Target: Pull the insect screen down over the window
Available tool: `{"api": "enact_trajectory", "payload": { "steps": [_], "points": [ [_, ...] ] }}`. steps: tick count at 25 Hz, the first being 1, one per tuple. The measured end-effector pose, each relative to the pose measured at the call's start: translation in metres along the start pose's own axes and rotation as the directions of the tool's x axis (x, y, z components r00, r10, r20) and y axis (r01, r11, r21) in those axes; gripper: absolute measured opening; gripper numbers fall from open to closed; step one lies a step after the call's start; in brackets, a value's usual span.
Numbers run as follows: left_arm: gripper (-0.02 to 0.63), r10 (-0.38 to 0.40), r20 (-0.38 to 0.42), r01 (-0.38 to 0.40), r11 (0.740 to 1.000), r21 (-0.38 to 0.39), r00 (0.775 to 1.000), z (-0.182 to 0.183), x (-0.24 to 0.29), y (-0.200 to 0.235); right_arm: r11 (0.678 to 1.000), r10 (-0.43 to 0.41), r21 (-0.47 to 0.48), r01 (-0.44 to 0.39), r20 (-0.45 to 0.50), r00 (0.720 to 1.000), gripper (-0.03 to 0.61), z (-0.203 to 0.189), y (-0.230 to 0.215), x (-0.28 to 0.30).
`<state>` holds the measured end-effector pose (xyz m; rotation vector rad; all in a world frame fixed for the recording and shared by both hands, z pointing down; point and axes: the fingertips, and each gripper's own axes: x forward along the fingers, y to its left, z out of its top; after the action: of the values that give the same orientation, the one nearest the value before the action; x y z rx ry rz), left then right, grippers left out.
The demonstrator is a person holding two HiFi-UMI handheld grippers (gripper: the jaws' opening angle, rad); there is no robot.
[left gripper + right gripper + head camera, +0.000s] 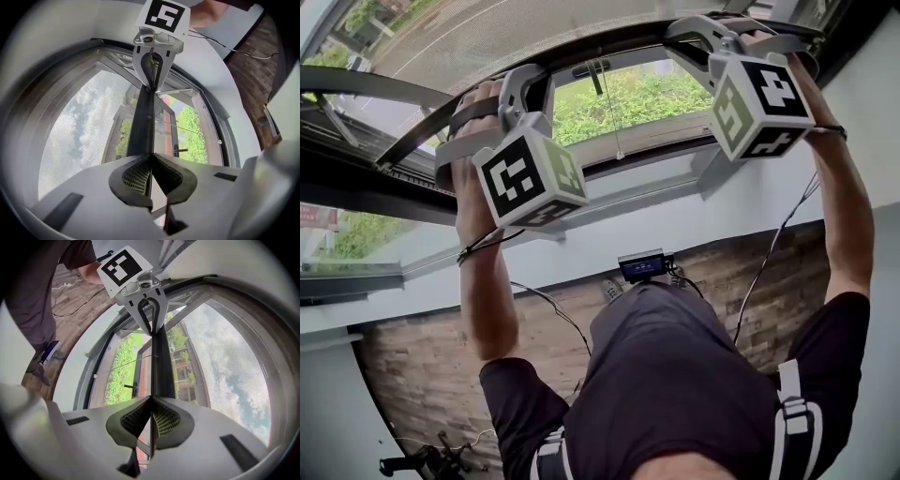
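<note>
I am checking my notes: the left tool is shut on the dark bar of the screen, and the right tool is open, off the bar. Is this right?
No: the right tool is also shut on the dark bar, as the right gripper view shows. The left tool is shut on it, as you wrote.

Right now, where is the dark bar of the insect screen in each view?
Head view: the screen bar arcs across the top, below the mesh.
Left gripper view: it runs up the middle, mesh on its left.
Right gripper view: it runs up the middle, mesh on its right.
Shared landmark: the green bushes outside.
</note>
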<state>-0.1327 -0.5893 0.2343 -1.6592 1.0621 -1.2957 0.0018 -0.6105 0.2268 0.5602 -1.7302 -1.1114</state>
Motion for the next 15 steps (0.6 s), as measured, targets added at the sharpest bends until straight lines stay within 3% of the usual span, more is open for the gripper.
{"api": "enact_trajectory", "payload": {
  "steps": [15],
  "points": [
    [0.021,-0.170,-0.036,0.168,0.985,-0.048,0.985,-0.020,0.034,-0.114,0.990,0.129,0.053,-0.128,-0.008,0.992,0.023,-0.012,0.106,0.051]
  ]
}}
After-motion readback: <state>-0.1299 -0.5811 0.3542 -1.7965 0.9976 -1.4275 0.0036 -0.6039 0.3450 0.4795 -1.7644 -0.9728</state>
